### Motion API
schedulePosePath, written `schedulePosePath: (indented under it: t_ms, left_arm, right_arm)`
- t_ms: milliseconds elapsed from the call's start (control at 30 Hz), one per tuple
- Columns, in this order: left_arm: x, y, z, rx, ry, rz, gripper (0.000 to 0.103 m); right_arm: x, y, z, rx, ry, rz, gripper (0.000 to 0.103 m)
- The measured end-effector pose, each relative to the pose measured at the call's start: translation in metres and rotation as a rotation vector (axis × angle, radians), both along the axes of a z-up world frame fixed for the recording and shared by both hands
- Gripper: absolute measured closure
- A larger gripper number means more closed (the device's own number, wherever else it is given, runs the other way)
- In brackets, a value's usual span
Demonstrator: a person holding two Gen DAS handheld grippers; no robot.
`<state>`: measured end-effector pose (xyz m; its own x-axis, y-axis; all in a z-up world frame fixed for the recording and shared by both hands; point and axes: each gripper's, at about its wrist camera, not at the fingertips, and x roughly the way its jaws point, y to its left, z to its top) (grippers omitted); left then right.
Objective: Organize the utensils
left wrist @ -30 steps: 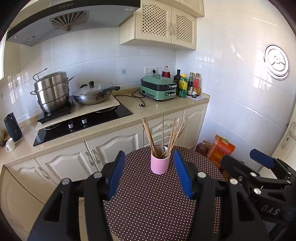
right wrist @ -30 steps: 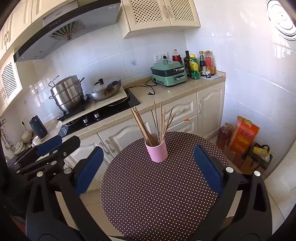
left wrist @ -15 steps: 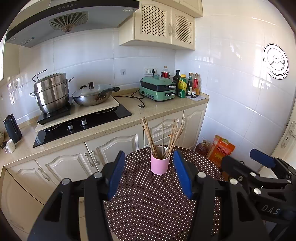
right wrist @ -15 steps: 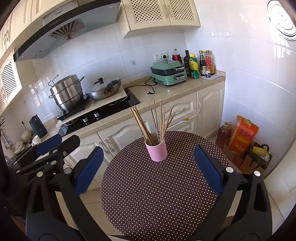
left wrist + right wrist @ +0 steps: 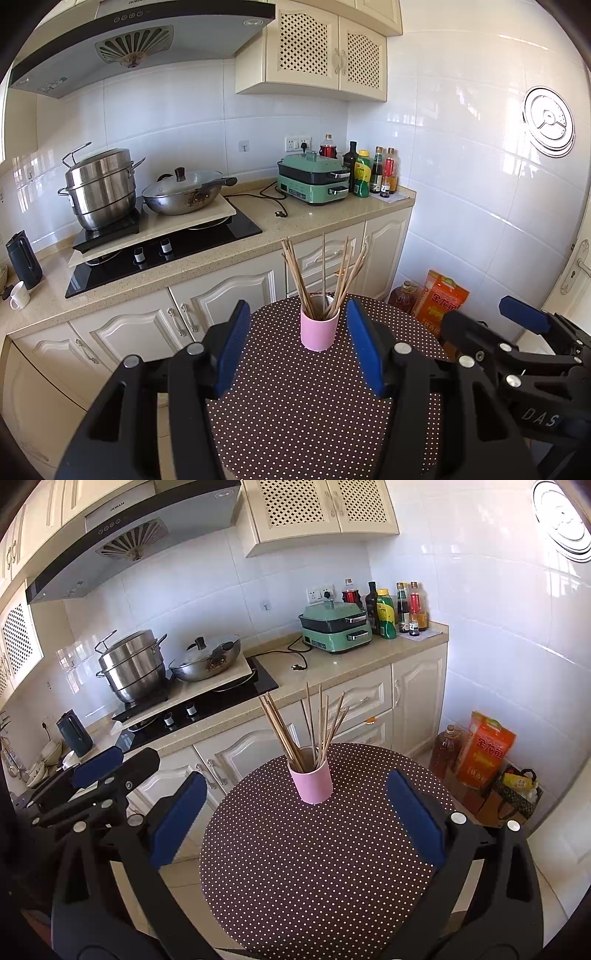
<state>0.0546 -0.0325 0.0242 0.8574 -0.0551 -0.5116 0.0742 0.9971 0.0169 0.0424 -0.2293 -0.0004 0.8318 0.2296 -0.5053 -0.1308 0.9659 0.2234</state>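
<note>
The lower ends of the chopsticks [image 5: 325, 275] are hidden inside the pink cup [image 5: 319, 331], so their full count cannot be told (they overlap above the rim too). Nearer than the cup, the round table [image 5: 303, 413] is cut off by the bottom edge and partly covered by the left gripper [image 5: 298, 347]; its legs are out of sight. In the right wrist view the right gripper [image 5: 295, 818] hides both sides of the table. Behind the cup, the labels on the bottles [image 5: 373, 171] are too small to read. Far left of the cup, the dishes [image 5: 44, 760] beside the kettle [image 5: 75, 733] are blurred and cropped.
</note>
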Motion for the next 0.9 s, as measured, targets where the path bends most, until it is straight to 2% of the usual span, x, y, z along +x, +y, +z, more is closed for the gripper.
schedulePosePath:
  t_ms: [900]
  left_arm:
    - [0.012,0.005,-0.003,-0.005,0.018,-0.013,0.049]
  right_arm:
    - [0.011,-0.001,0.000,0.004,0.024,-0.010,0.007]
